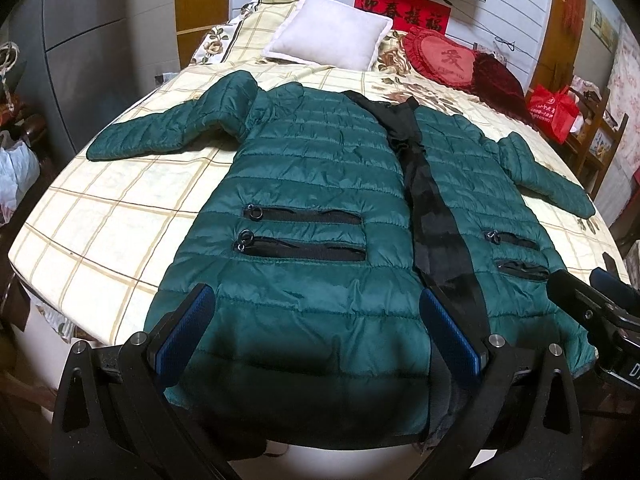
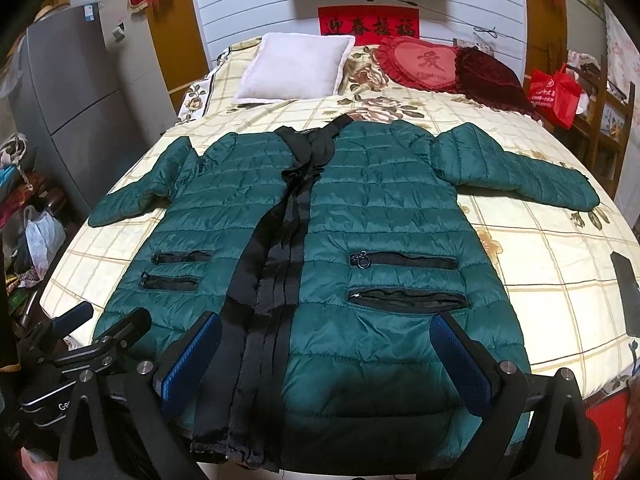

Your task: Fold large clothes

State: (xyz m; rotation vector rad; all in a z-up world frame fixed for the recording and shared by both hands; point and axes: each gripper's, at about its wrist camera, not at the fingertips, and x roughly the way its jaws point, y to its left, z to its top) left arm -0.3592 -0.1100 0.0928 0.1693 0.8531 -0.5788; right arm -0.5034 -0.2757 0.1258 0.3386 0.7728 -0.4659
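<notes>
A green coat [image 1: 320, 184] lies flat and face up on the bed [image 1: 100, 200], sleeves spread, hem at the near edge. The left gripper [image 1: 316, 332] and right gripper [image 2: 328, 356] hang above the hem, both spread wide and empty.

Inspector: A green quilted coat [image 1: 304, 184] lies flat, front up, on the checked bedsheet [image 1: 104, 216], both sleeves spread, black placket [image 1: 428, 216] down the middle.

Clerk: Pockets?

Inspector: Four black zip openings in two pairs; ring pulls show on the left pair [image 1: 300, 236].

Clerk: Grippers?

Inspector: The left gripper [image 1: 320, 332] hovers over the hem, jaws wide apart, blue pads [image 1: 186, 332] empty. Part of the right gripper [image 1: 592, 304] shows at the right edge; its jaws are unreadable.

Clerk: Beyond?

Inspector: A white pillow [image 1: 328, 36] and red heart cushion [image 1: 440, 60].
</notes>
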